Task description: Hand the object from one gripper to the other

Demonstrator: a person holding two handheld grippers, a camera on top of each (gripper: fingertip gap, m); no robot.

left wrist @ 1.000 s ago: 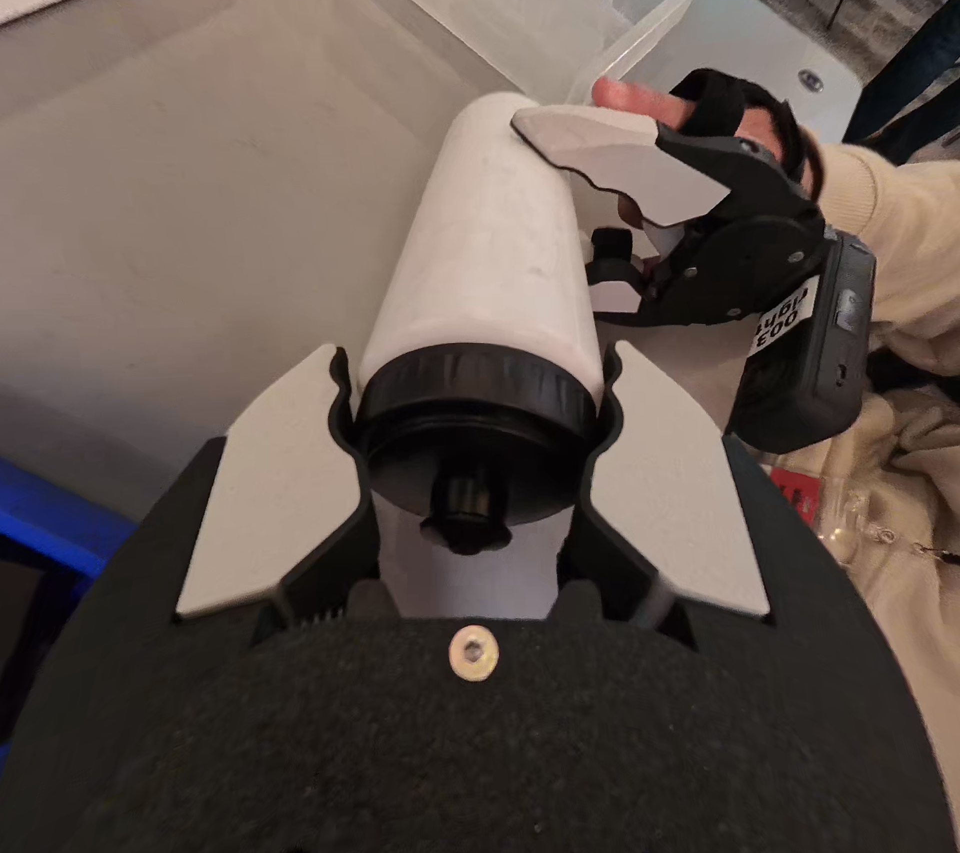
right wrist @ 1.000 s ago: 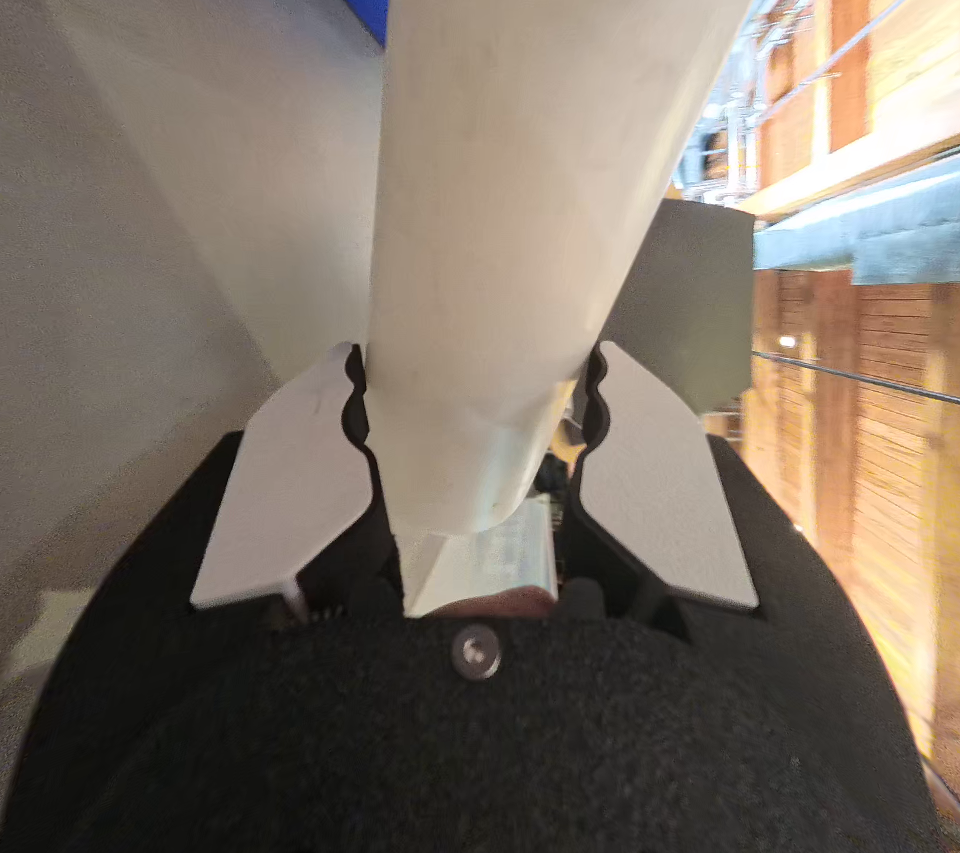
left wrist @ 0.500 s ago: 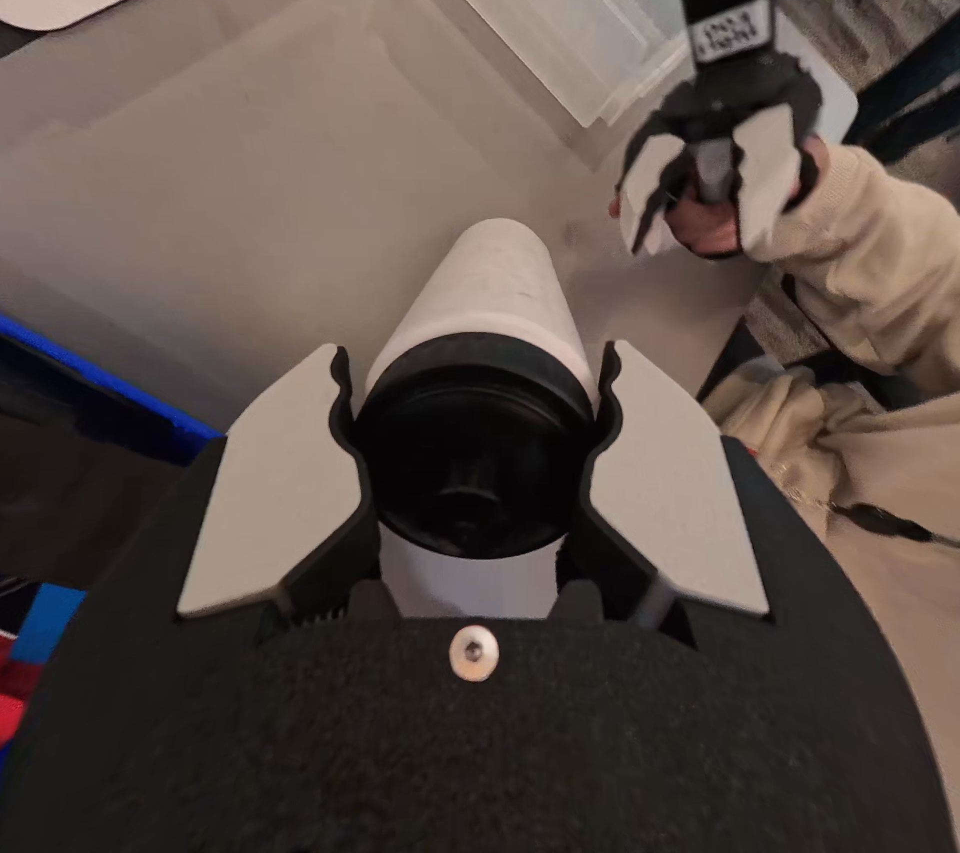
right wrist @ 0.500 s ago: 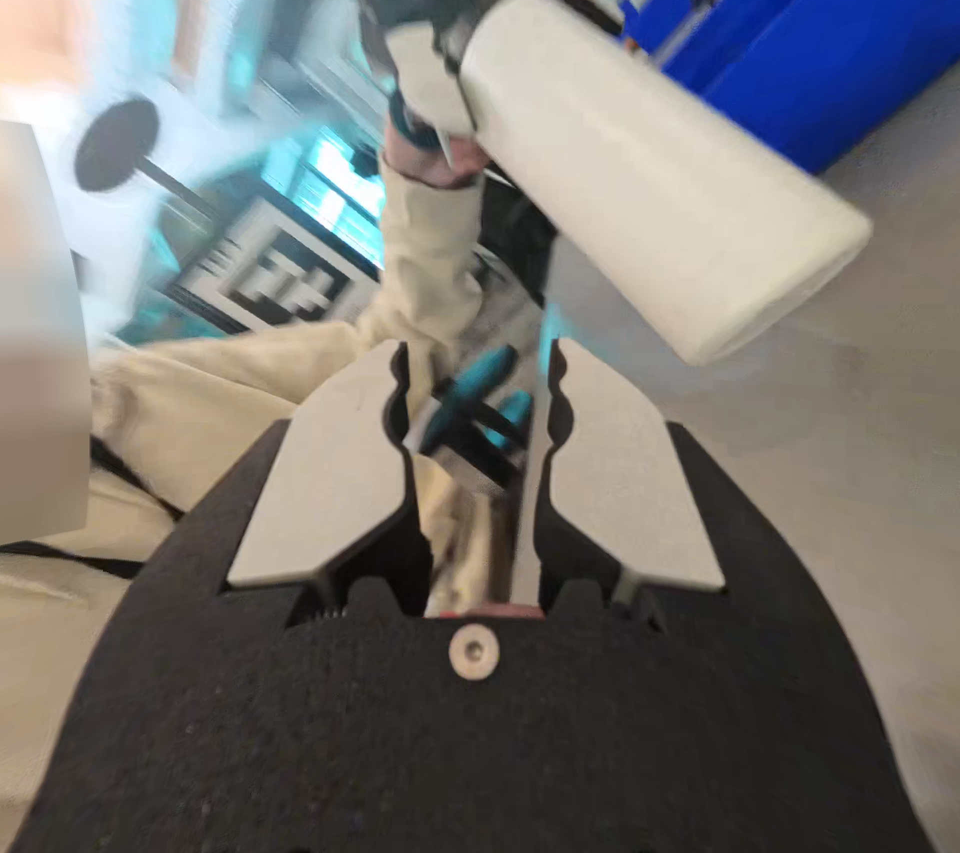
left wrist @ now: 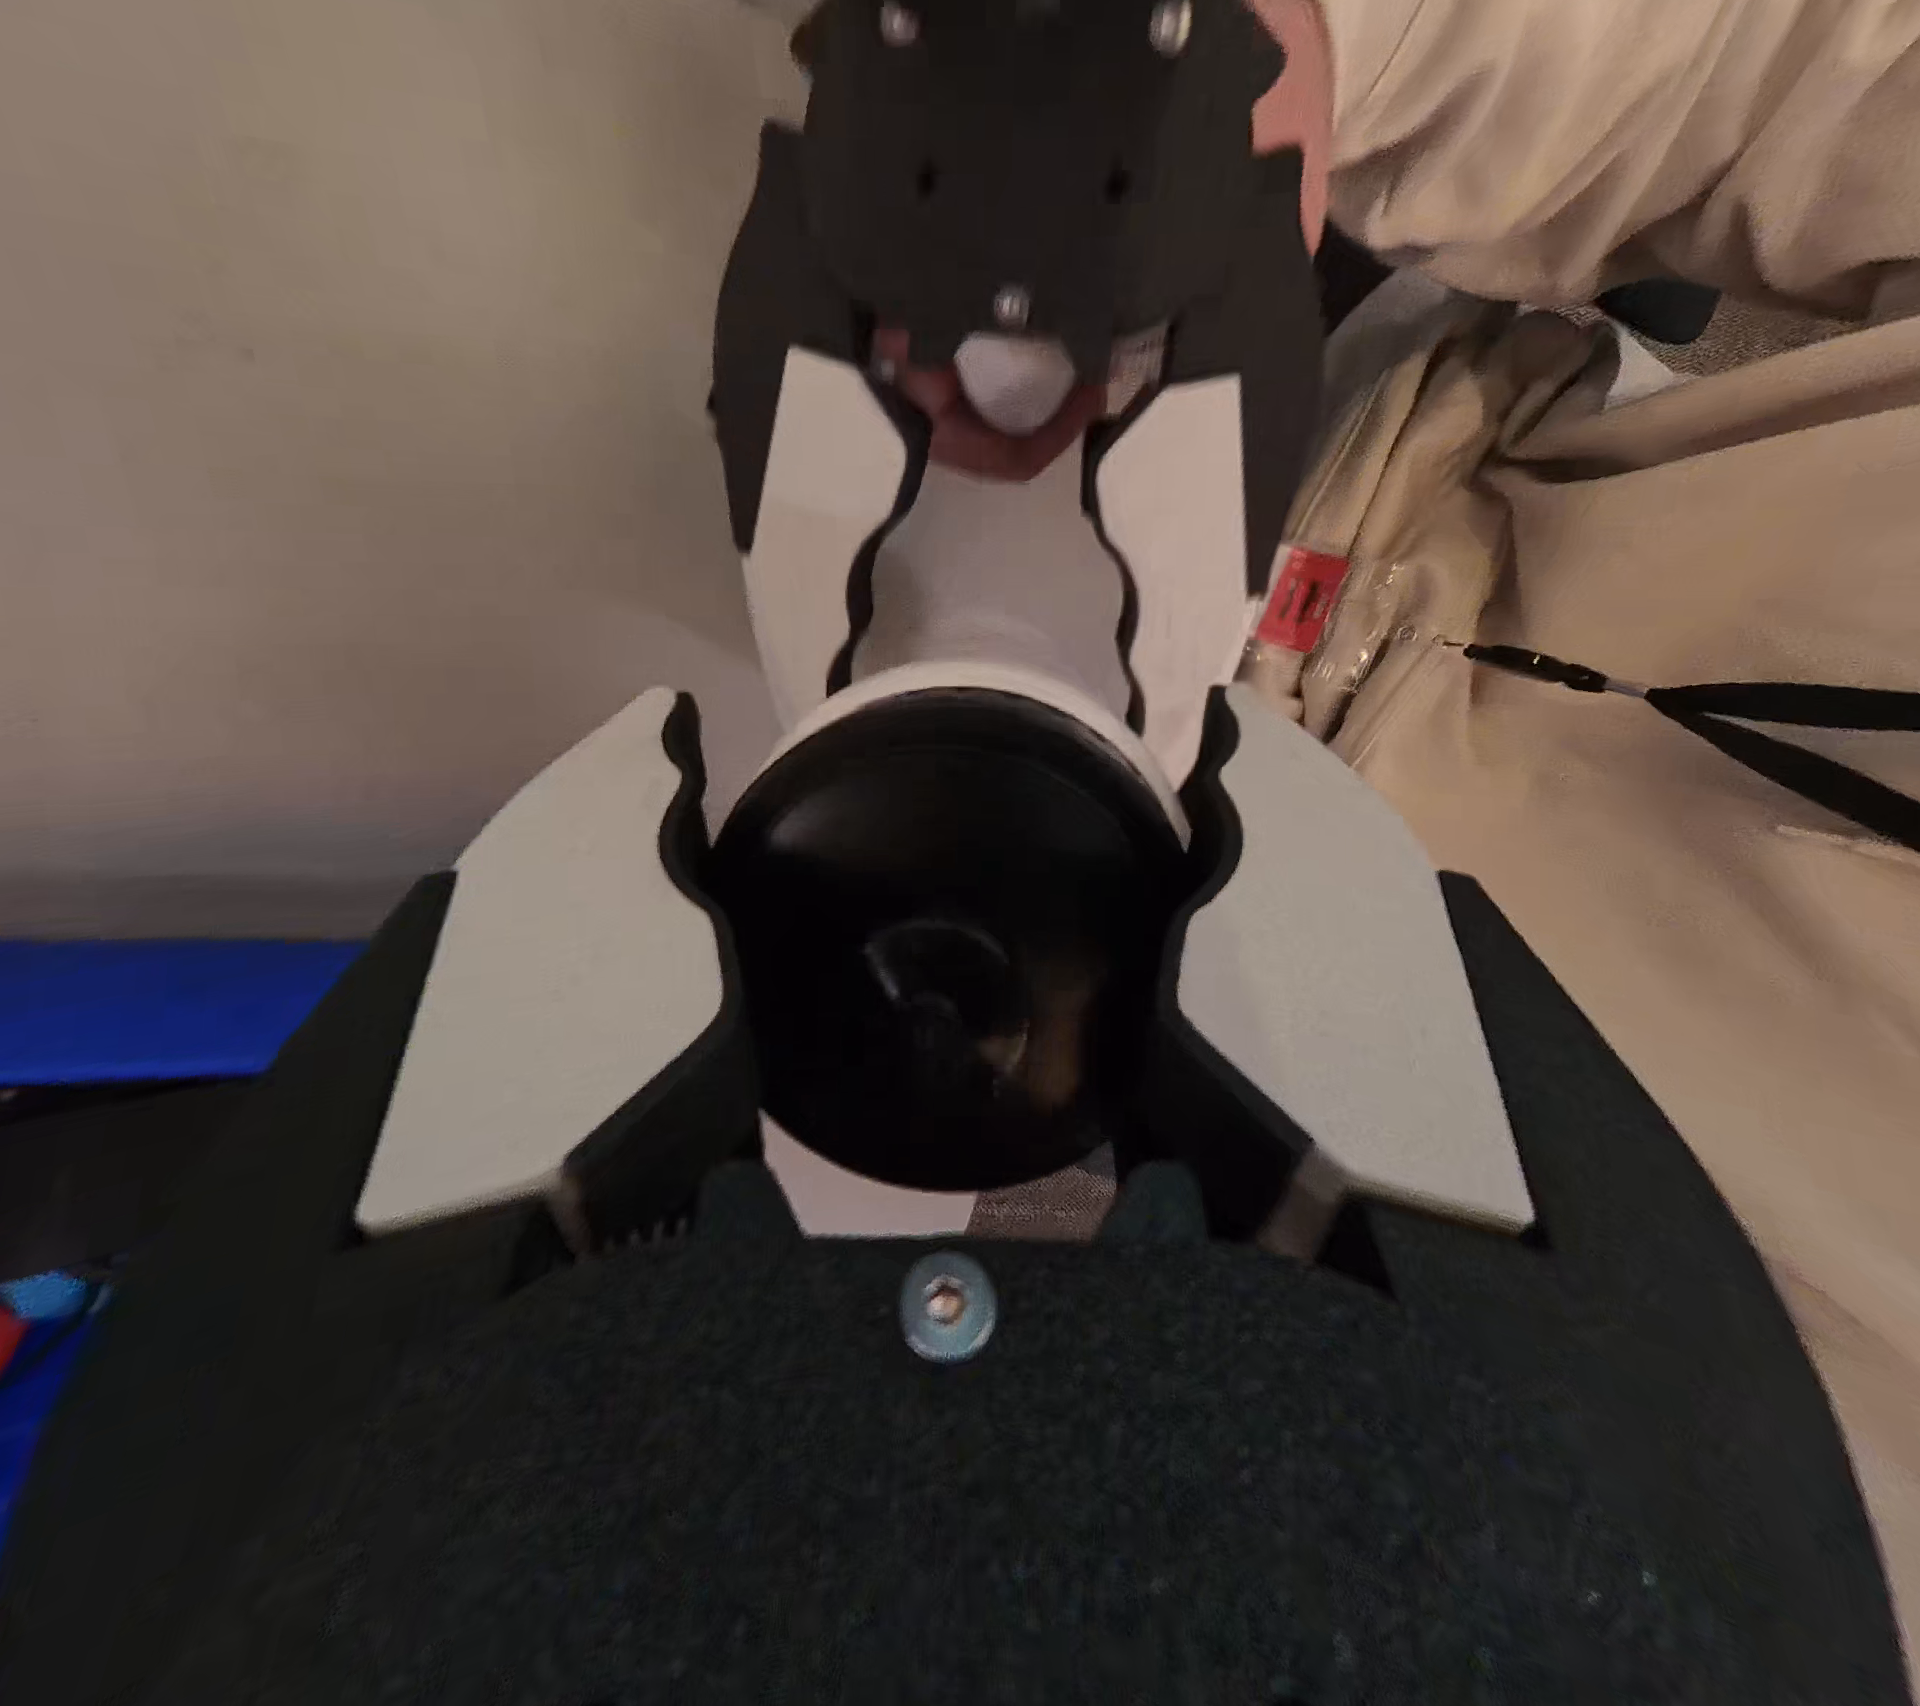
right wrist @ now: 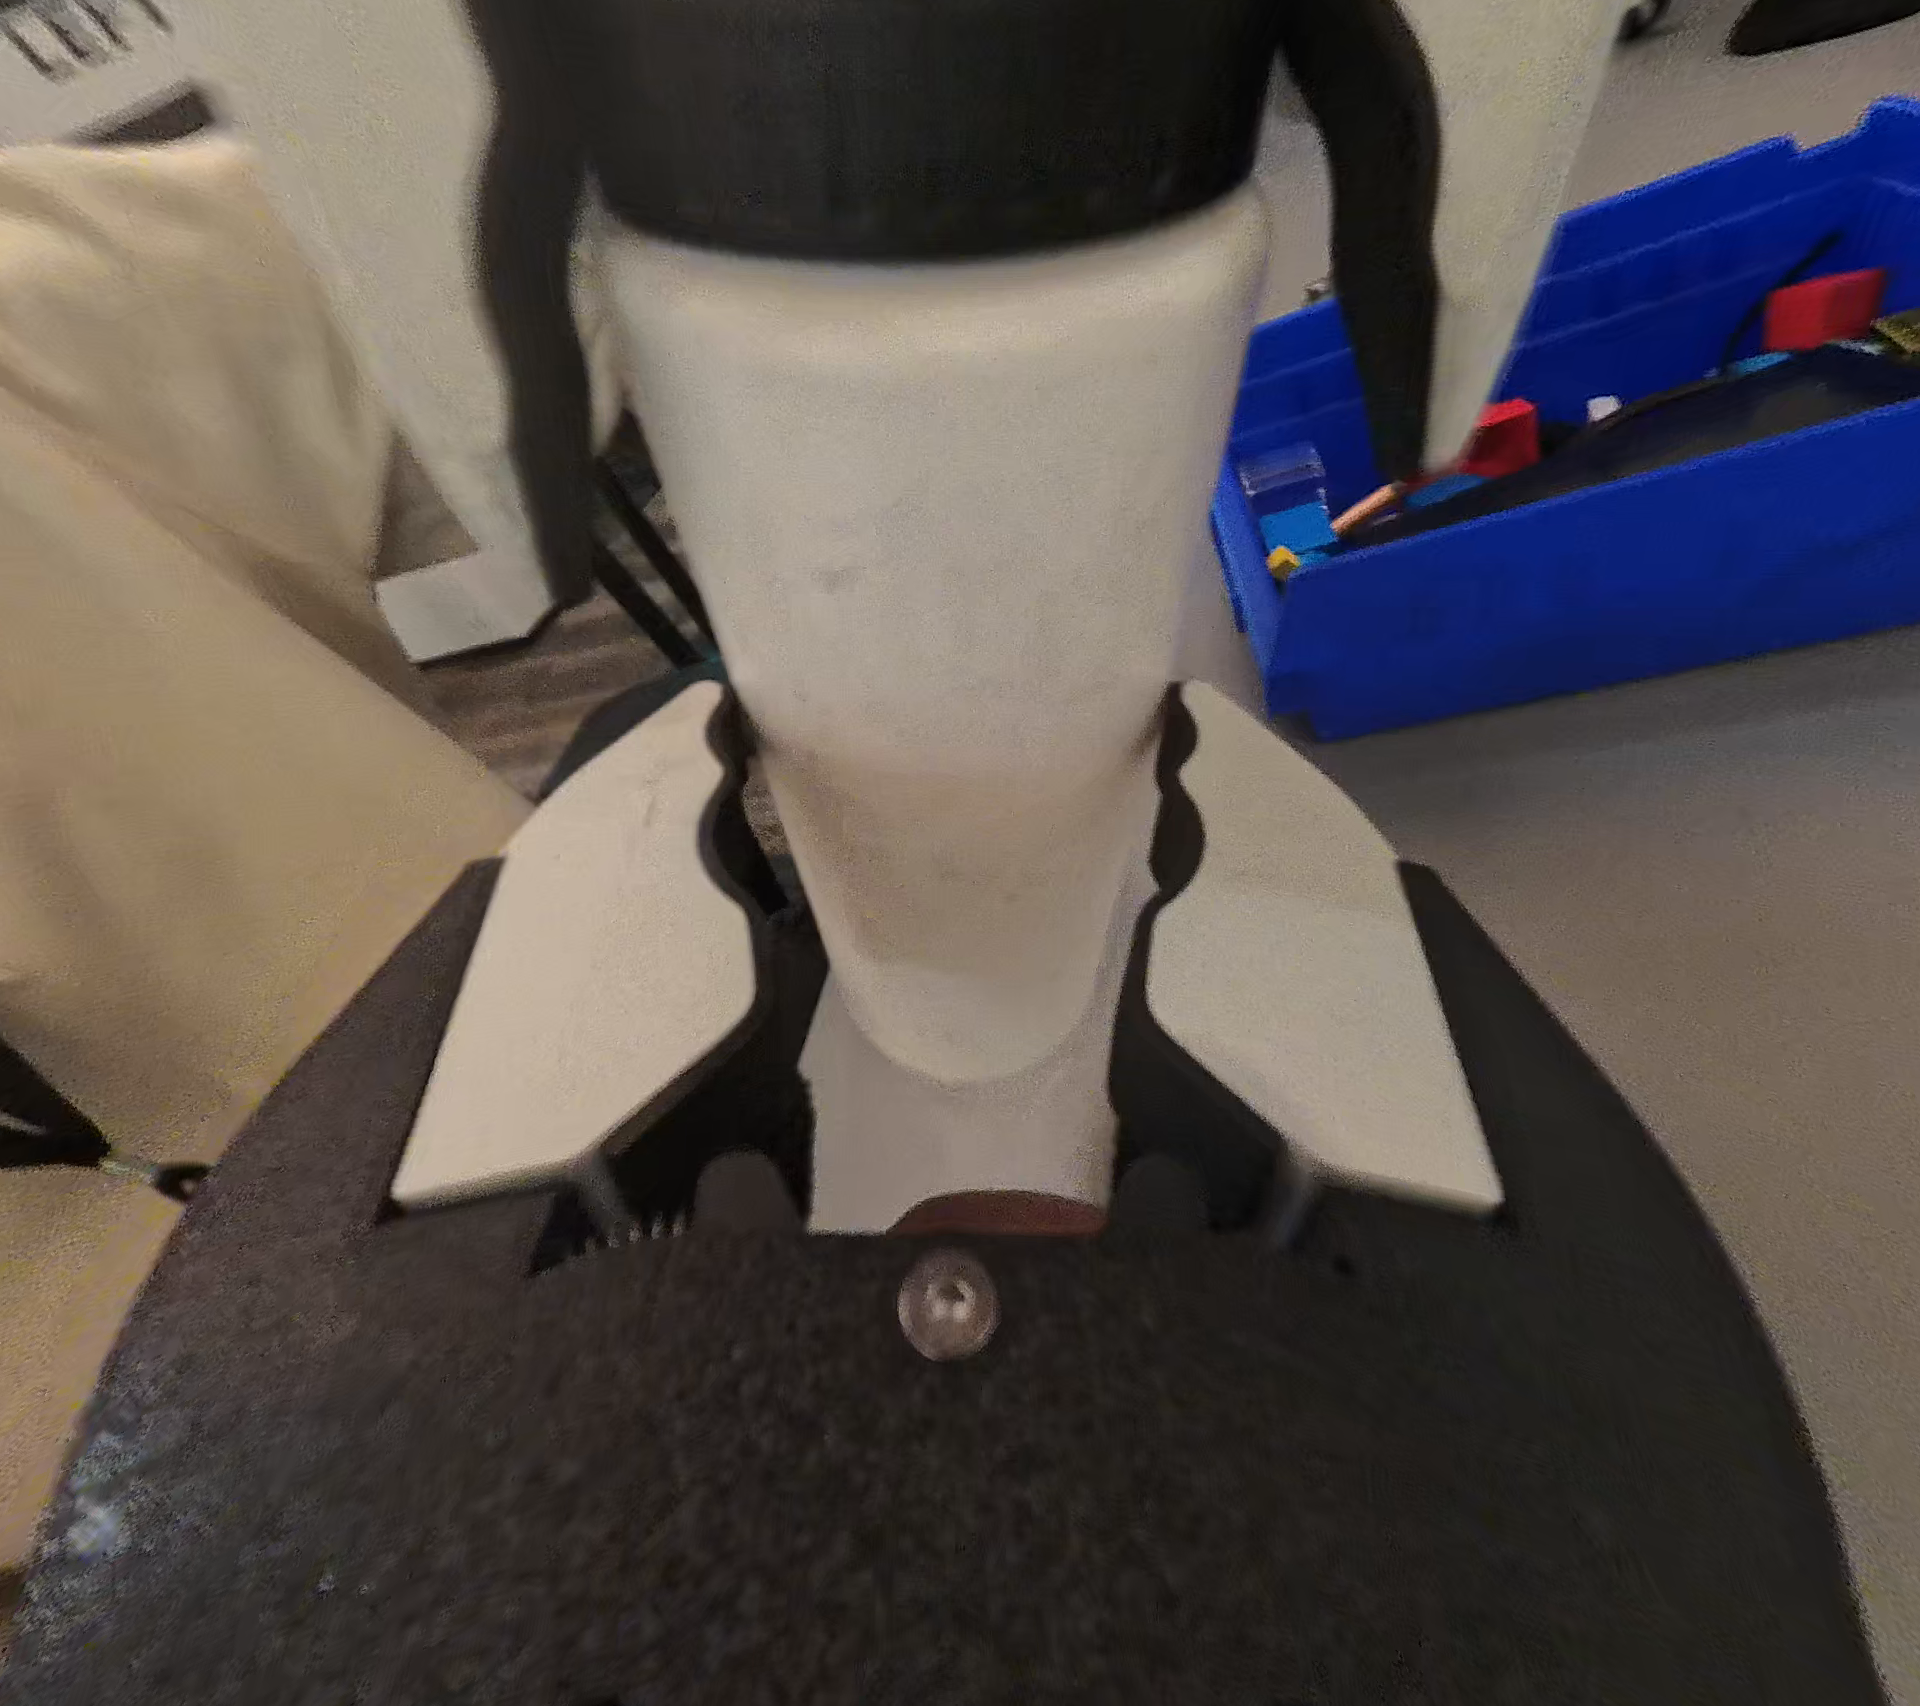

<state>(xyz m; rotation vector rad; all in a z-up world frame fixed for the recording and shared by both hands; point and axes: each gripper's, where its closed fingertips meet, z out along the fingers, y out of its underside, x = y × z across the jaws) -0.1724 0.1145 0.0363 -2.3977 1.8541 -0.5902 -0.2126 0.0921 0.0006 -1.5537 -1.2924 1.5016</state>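
Mid-handover: the left gripper (left wrist: pixel 945 825) clamps the black cap end of the white cylindrical bottle (right wrist: pixel 935 617), while the right gripper (right wrist: pixel 951 783) brackets its base, contact unclear. Next, I judge, right squeezes firmly, then left releases.

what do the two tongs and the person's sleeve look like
Both tongs, left and right, match: a black felt-textured body with a silver screw at its centre, and two pale grey flat fingers with wavy black rubber inner edges. The sleeve is cream fabric.
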